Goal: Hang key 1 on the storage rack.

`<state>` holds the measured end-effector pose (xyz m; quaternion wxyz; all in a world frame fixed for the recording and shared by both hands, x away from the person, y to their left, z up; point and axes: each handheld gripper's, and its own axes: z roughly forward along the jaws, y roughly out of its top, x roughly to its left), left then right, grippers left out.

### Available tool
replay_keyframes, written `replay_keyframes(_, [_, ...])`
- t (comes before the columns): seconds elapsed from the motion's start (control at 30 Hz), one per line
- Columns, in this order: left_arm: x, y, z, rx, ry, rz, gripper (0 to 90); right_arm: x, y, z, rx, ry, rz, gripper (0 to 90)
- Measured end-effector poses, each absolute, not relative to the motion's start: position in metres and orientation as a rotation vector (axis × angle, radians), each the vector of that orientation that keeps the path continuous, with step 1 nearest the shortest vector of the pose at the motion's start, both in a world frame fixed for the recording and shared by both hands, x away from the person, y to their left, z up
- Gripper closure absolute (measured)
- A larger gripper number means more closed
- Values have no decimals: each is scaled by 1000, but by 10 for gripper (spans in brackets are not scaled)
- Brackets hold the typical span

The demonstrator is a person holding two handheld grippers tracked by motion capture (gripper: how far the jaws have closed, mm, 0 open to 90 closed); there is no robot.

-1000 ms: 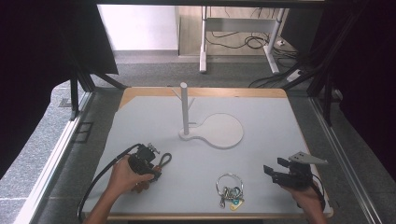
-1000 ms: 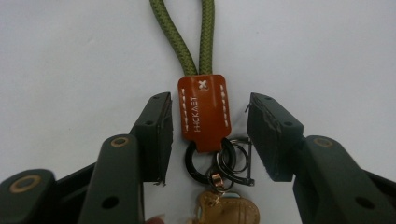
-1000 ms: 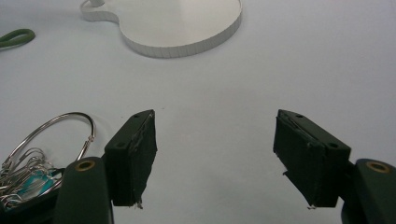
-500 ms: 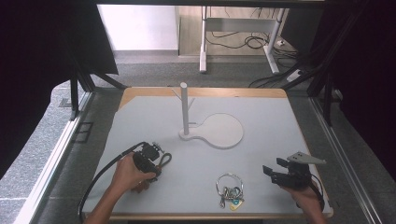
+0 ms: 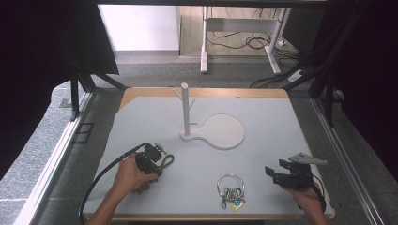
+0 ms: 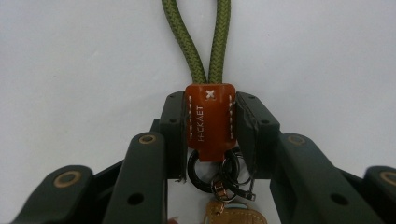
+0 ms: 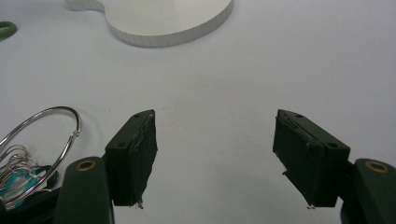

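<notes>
The left gripper (image 6: 211, 140) has just closed on the keychain's leather tab (image 6: 210, 119), its green cord loop (image 6: 201, 37) pointing straight ahead toward the stand (image 5: 186, 112) (right gripper (image 7: 217, 158) gapes idle).

From above our own side of the pale grey tabletop (image 5: 263, 140) we look forward and down, far enough back to take in all of it and the floor beyond. The left gripper view sits close, looking along its jaws at a brown leather tab on a green braided cord (image 6: 209, 119). The right gripper view looks low across the surface, sharing with the high view the white round-based post stand (image 7: 173, 18) (image 5: 220, 131) and the silver wire key ring (image 7: 42, 135) (image 5: 230, 183).
</notes>
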<state>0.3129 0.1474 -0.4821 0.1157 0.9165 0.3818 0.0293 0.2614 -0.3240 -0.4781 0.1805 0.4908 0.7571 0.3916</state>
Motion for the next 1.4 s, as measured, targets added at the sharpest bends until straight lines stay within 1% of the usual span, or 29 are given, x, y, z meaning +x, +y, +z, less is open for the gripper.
replay_keyframes(0.17, [313,148,-482,2683,1104,83,665,261,-325,-479,1388,2141,1098,307])
replay_keyframes(0.3, [312,150,-479,2658,1083,56,666,261,-328,-479,1403,2131,1106,309])
replay_keyframes(0.6, [309,167,-447,2533,1049,25,667,259,-330,-477,1422,2112,1131,309])
replay_keyframes(0.8, [311,174,-424,2498,1032,32,667,259,-330,-478,1422,2115,1131,309])
replay_keyframes(1.03, [318,179,-411,2472,1032,33,666,259,-330,-478,1430,2119,1133,309])
replay_keyframes(1.4, [322,185,-393,2338,1039,75,667,260,-330,-480,1437,2116,1135,312])
